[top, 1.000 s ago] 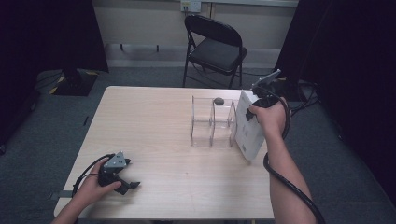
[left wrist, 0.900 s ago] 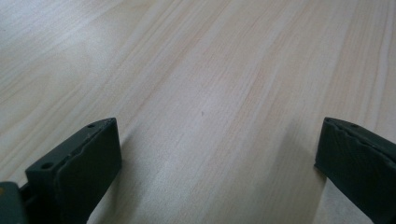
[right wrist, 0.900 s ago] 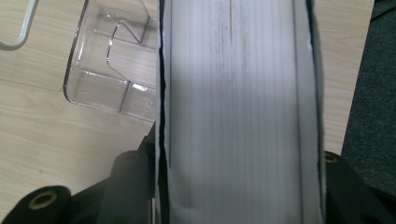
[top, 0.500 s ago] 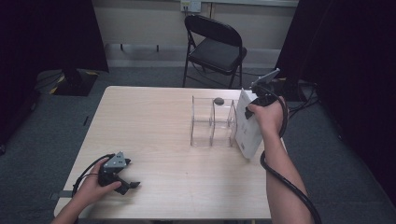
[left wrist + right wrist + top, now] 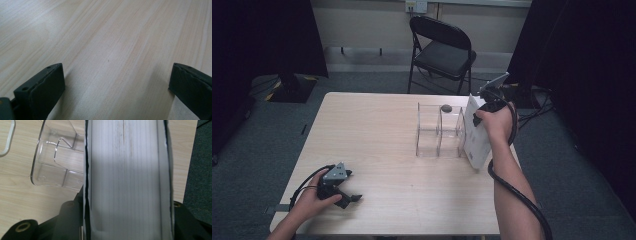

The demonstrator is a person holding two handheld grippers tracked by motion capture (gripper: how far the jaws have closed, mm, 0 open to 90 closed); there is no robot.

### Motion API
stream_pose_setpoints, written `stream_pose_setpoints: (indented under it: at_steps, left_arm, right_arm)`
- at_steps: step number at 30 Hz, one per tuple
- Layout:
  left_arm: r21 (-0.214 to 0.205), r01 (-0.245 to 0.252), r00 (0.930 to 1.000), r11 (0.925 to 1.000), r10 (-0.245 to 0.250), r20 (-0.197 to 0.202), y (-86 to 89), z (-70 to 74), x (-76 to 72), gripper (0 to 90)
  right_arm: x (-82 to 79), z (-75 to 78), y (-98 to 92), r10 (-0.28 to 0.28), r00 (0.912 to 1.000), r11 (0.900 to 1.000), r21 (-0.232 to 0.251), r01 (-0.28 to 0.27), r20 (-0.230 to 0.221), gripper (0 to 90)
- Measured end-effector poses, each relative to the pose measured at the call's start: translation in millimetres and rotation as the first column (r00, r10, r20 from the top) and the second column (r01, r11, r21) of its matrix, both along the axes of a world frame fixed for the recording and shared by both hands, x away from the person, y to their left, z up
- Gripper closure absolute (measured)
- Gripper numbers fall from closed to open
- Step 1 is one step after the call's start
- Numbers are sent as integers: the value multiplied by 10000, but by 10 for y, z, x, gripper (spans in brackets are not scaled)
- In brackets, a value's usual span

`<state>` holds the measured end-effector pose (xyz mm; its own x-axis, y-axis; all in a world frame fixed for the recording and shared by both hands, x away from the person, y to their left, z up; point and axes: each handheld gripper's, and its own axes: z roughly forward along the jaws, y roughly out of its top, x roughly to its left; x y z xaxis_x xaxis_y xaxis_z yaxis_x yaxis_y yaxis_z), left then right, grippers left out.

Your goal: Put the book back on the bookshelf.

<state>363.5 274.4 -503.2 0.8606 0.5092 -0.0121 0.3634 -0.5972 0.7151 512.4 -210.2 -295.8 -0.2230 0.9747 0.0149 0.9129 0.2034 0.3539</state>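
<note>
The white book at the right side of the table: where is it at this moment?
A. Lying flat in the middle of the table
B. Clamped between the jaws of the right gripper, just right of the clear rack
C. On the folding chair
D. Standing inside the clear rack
B: the right gripper has its jaws pressed on both covers of the book, which stands on edge beside the clear rack, outside it.
</note>
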Motion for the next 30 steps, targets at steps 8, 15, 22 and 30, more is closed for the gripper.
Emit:
stream_pose_setpoints:
  at_steps: [8,15,22,30]
  left_arm:
    - [-1,-2,10000,10000,2,2,0,0,0,0]
    - [-4,0,10000,10000,0,-3,0,0,0,0]
    - [-4,1,10000,10000,-1,-4,0,0,0,0]
    - [-2,2,10000,10000,-2,-4,0,0,0,0]
  right_arm:
    - [22,10,-15,-218,9997,9998,13,218,74,525]
    - [45,17,-23,-292,9995,9996,-15,293,155,525]
    - [95,31,-5,-354,9992,9994,-32,355,185,525]
    - [143,30,6,-346,9993,9993,-150,348,120,524]
